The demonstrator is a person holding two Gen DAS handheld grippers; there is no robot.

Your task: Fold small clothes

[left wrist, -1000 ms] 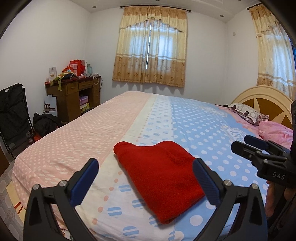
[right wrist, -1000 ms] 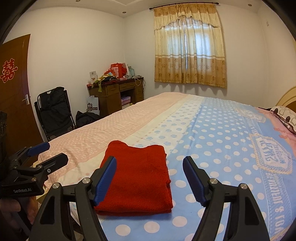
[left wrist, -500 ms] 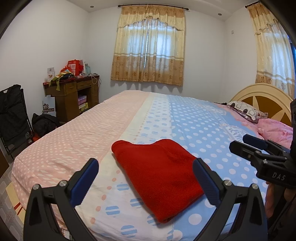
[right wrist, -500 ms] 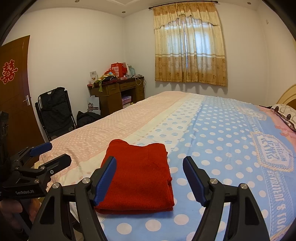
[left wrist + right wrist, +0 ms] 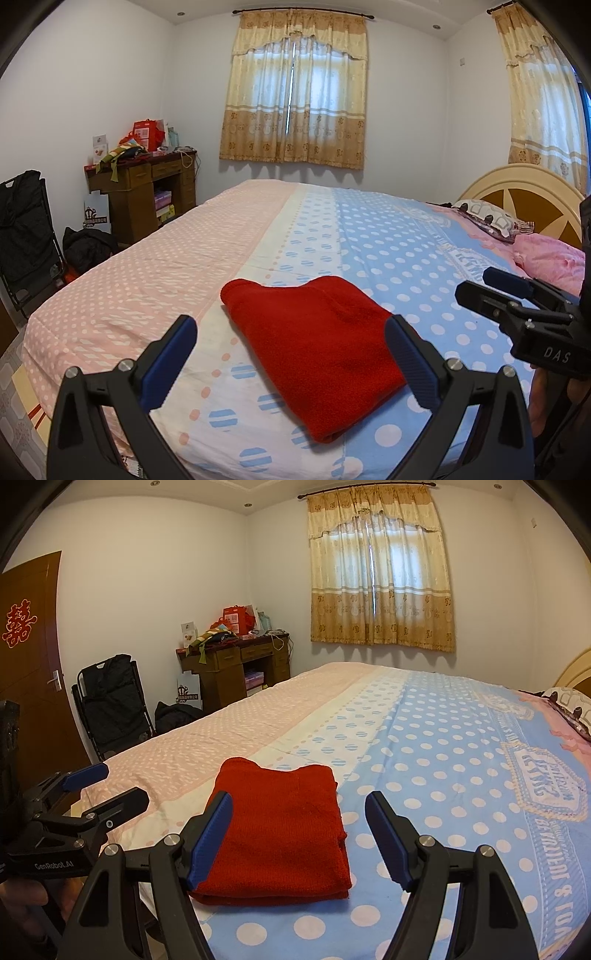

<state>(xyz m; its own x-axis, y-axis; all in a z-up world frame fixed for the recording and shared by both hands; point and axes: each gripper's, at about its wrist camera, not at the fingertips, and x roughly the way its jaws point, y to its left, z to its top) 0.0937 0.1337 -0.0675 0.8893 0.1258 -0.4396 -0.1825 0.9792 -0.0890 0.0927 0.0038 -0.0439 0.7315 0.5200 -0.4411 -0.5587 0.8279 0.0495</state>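
**Red sweater lying folded on the bed, both grippers open**

A red knit sweater [image 5: 317, 347] is lying folded into a neat block near the foot edge of the bed [image 5: 207, 266]. It is resting flat on the spotty bed sheet, right where the white stripe is meeting the blue part. In the right wrist view the folded layers are showing at the near edge of the sweater [image 5: 280, 834].

The left gripper [image 5: 291, 354] is hanging over the near end of the sweater. Its two blue fingers are standing wide apart, and they are holding nothing. One finger is showing over the pink and white part of the sheet, and the other is showing over the right edge of the sweater.

The right gripper [image 5: 299, 830] is also standing wide apart and is holding nothing. Its left finger is showing in front of the sweater, and its right finger is showing over the blue spotty sheet. Whether any finger is touching the cloth is hard to tell.

Each gripper is showing in the other camera too, off to the side of the sweater.

A pink pillow [image 5: 550, 258] is lying by the headboard [image 5: 517, 184]. A brown desk [image 5: 236, 668] with piled-up things is standing against the far wall, next to a window with yellow curtains [image 5: 380, 572]. A black folding chair [image 5: 110, 705] is standing near a brown door [image 5: 33, 657].
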